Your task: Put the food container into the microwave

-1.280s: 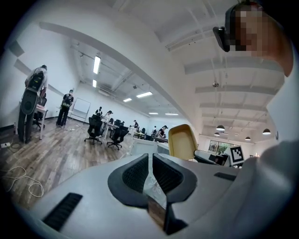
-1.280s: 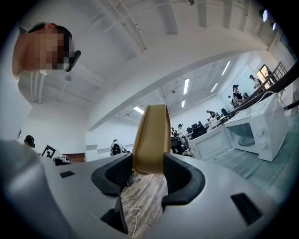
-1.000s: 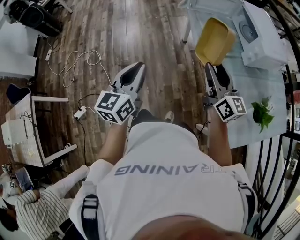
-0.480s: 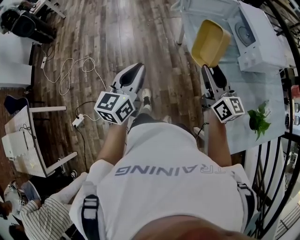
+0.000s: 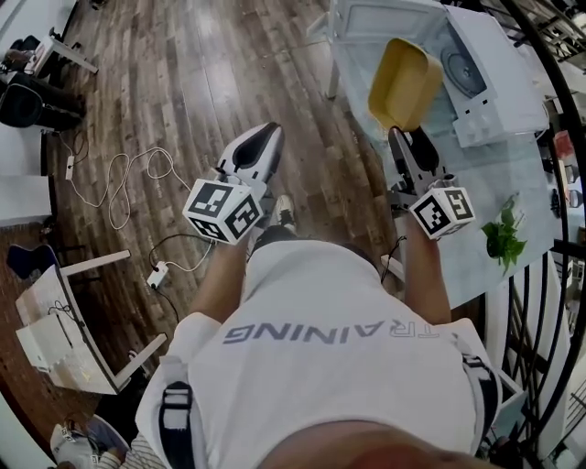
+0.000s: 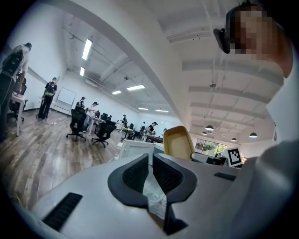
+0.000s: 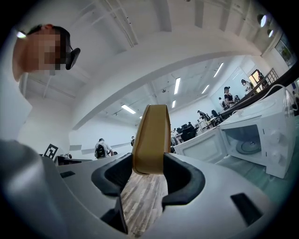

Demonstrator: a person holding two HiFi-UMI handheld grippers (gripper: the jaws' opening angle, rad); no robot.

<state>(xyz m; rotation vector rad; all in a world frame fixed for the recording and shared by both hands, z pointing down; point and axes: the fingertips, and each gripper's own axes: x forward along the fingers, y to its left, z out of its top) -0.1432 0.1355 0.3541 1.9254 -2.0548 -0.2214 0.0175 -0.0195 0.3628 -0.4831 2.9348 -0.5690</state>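
A yellow food container is held on edge in my right gripper, whose jaws are shut on its rim; it fills the middle of the right gripper view as a tan strip. The white microwave stands on the table at the upper right with its door swung open, and its glass turntable shows inside. The container hangs in front of the open cavity, short of it. My left gripper is over the wooden floor, jaws shut and empty.
The glass-topped table carries a small green plant at its right side. Black railings run along the far right. Cables and a power strip lie on the floor at left, beside a small white desk. Office chairs and people stand far off.
The view has shifted toward the table: the microwave and its open door have come closer, and the container in the right gripper now sits nearer the cavity. The left gripper holds its place.
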